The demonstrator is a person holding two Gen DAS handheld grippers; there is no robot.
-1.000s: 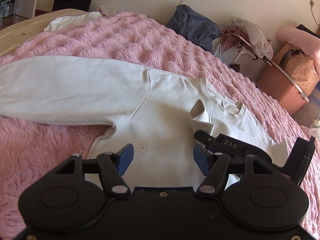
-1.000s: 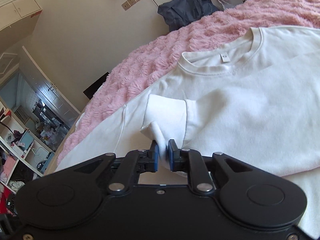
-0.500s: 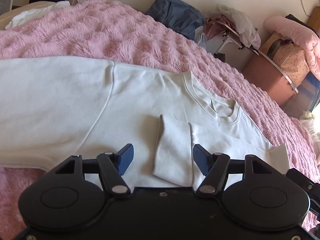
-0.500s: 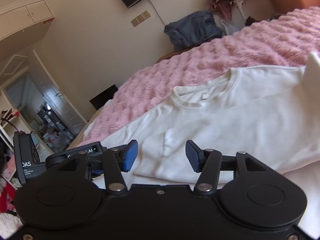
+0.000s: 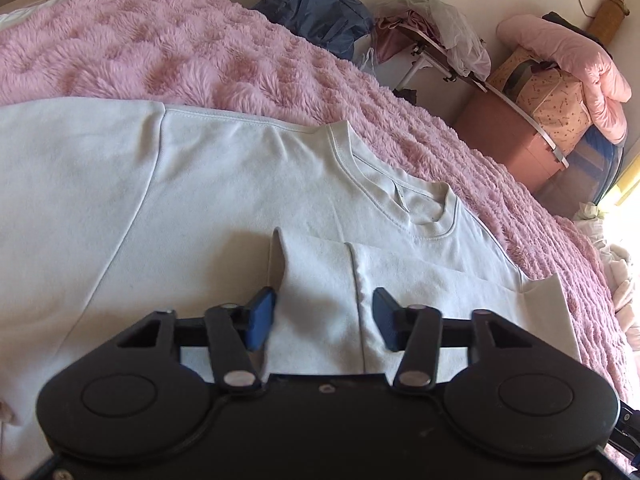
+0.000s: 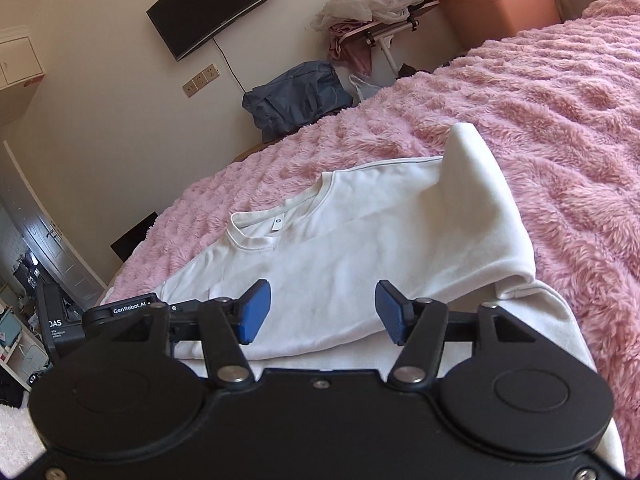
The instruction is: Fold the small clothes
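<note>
A white long-sleeved sweatshirt (image 5: 224, 184) lies flat on the pink fluffy blanket (image 5: 160, 52), neck hole up. One sleeve is folded across its chest, and the sleeve's cuff (image 5: 316, 280) lies just ahead of my left gripper (image 5: 323, 320), which is open and empty right over it. In the right wrist view the same sweatshirt (image 6: 344, 248) shows with the folded sleeve (image 6: 484, 216) running across it. My right gripper (image 6: 322, 312) is open and empty above the shirt's lower body. The left gripper's body (image 6: 120, 316) shows at that view's left.
The blanket (image 6: 540, 100) covers the bed. Beyond the bed's far edge are a dark blue bag (image 5: 316, 12), a small table with clothes (image 5: 432, 40) and a pink storage box (image 5: 516, 136). A TV (image 6: 212, 8) hangs on the wall.
My right gripper let go of the sleeve cuff, opened and pulled back to the right. My left gripper moved in over the laid-down cuff and narrowed its jaws a little.
</note>
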